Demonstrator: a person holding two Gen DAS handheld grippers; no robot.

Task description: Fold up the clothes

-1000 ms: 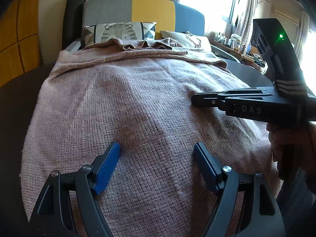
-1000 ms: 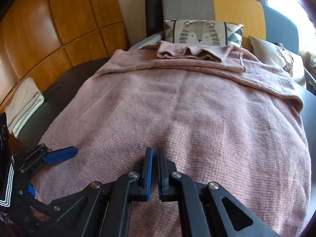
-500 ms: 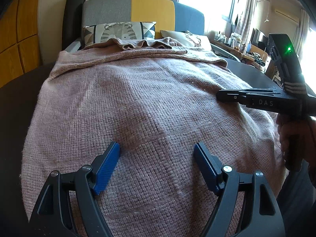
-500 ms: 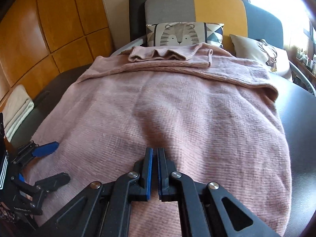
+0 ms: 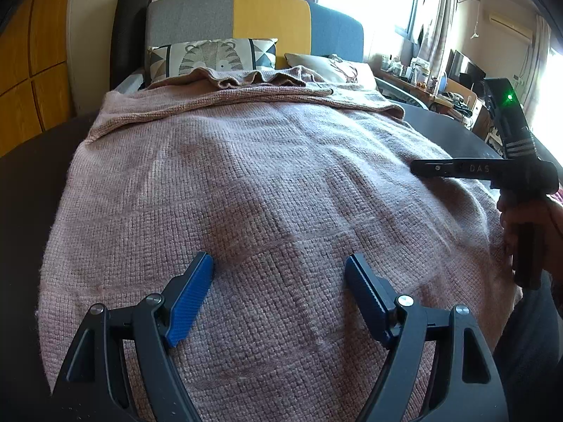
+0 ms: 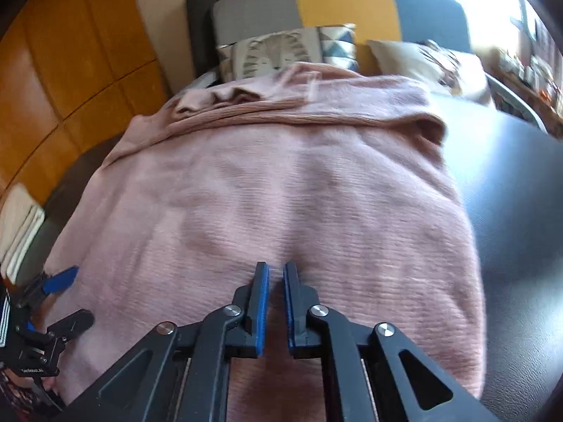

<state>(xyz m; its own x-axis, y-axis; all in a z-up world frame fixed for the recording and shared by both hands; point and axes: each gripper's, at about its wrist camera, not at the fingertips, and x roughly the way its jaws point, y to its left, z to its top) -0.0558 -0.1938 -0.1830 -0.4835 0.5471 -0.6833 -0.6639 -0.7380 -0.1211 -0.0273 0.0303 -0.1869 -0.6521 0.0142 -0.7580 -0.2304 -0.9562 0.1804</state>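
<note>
Pink knitted sweater (image 5: 267,190) lies spread flat on the dark table (image 6: 510,190). Its long axis runs from the near edge, under both grippers, away toward the tiger-print cushion (image 5: 214,57). At that far end a part of the knit is already turned back on itself in a bunched band.

Left gripper (image 5: 279,293): jaws wide apart, nothing between the blue pads, poised over the sweater's near portion, about midway across its width. Whether the tips touch the knit cannot be determined.

Right gripper (image 6: 276,302): jaws drawn together with only a thin slit showing, no cloth pinched between them. It sits over the near portion, toward the sweater's right side; in the left wrist view it reaches in from the right, over the knit near that edge.

Judgement: the right edge, which borders bare table, is nearer the right gripper; the left edge is nearer the left gripper. A lengthwise fold would call for each gripper to take its own near corner, and the right must first open.
</note>
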